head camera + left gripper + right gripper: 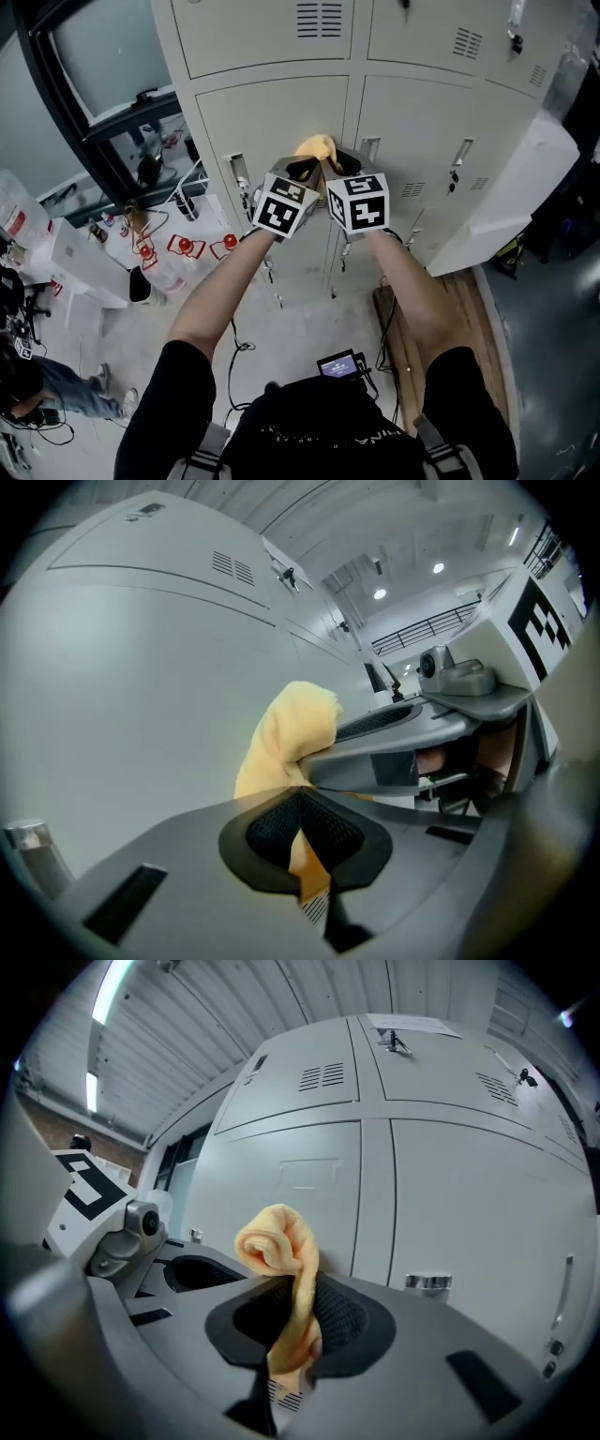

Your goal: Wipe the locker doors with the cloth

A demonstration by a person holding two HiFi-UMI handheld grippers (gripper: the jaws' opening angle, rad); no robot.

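Cloth (pixel 316 147), yellow and bunched, is pinched by both tools at once. My left gripper (pixel 305 846) has its fingers closed narrow on one hanging fold, and my right gripper (pixel 292 1335) clamps another fold the same way. In the head view the wad pokes out at 12 o'clock of the two grippers, just in front of the grey locker doors (pixel 272 117), near the seam between two of them. I can't tell whether it touches the metal.
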